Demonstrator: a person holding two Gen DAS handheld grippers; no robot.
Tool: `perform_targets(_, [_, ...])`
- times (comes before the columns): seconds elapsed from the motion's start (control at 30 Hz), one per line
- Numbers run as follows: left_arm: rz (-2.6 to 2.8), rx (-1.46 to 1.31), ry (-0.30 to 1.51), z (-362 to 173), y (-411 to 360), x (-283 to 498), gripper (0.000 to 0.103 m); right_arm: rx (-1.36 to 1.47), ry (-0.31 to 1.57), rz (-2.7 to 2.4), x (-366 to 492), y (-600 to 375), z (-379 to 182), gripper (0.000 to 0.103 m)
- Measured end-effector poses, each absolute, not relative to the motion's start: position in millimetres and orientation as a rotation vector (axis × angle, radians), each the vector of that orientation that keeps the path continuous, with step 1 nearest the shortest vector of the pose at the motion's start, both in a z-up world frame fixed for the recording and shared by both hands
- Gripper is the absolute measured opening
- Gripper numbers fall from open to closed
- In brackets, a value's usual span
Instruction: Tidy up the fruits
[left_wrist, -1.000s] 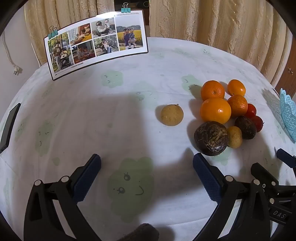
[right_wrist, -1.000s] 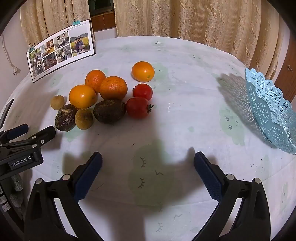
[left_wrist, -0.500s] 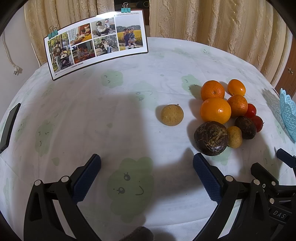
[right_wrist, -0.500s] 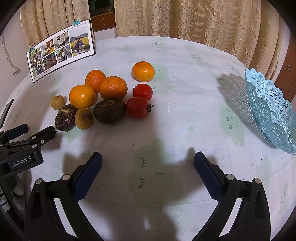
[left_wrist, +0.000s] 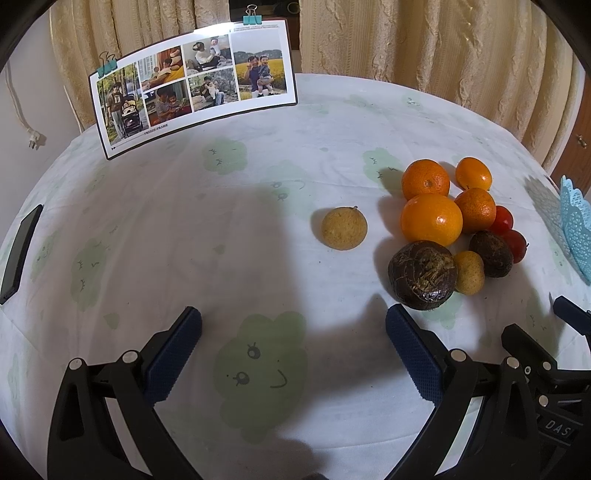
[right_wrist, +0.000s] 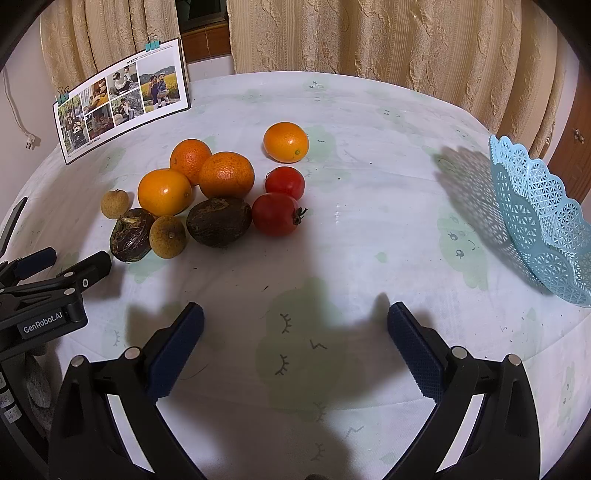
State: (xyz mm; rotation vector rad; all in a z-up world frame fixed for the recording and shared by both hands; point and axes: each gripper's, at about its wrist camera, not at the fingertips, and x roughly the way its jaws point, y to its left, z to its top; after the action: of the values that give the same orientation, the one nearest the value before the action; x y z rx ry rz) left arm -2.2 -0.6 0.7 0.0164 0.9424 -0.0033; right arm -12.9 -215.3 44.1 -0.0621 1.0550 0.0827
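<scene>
A white tablecloth (right_wrist: 369, 206) printed with pale green cloud shapes bearing small drawn faces covers the table. Four bright orange citrus fruits (right_wrist: 164, 192) sit among two glossy red tomatoes (right_wrist: 276, 214), two dark brown-purple mottled fruits (right_wrist: 218, 220) and two speckled tan-yellow round fruits (left_wrist: 344, 228). A light blue lattice-patterned basket (right_wrist: 546, 225) stands at the right edge. A white-bordered photo collage card (left_wrist: 192, 85) is held by teal binder clips (left_wrist: 251, 18). Beige embossed curtains (right_wrist: 388, 40) hang behind. Each black claw (left_wrist: 293, 328) (right_wrist: 295, 328) carries dark blue textured pads (right_wrist: 173, 354).
</scene>
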Motion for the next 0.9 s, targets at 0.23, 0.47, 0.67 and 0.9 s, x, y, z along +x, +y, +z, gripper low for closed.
perform_targets(0.23, [-0.003,0.016,0.943,0.9,-1.0,-2.4,0.098,-0.064,1.061,0.089,-12.5,-214.4,43.6,0.101])
perform_targets(0.47, [-0.007,0.015,0.942,-0.1,-0.6,-1.0,0.098,-0.064,1.063,0.089,-12.3,-215.2,44.2,0.101])
perform_targets(0.67, [-0.008,0.015,0.943,-0.1,-1.3,-1.0,0.098,-0.065,1.065,0.089,-13.3,-216.1,44.2,0.101])
perform_targets(0.9, [-0.016,0.016,0.944,0.0,-3.0,-0.4,0.098,-0.064,1.066,0.090,-11.4,-214.5,44.2,0.101])
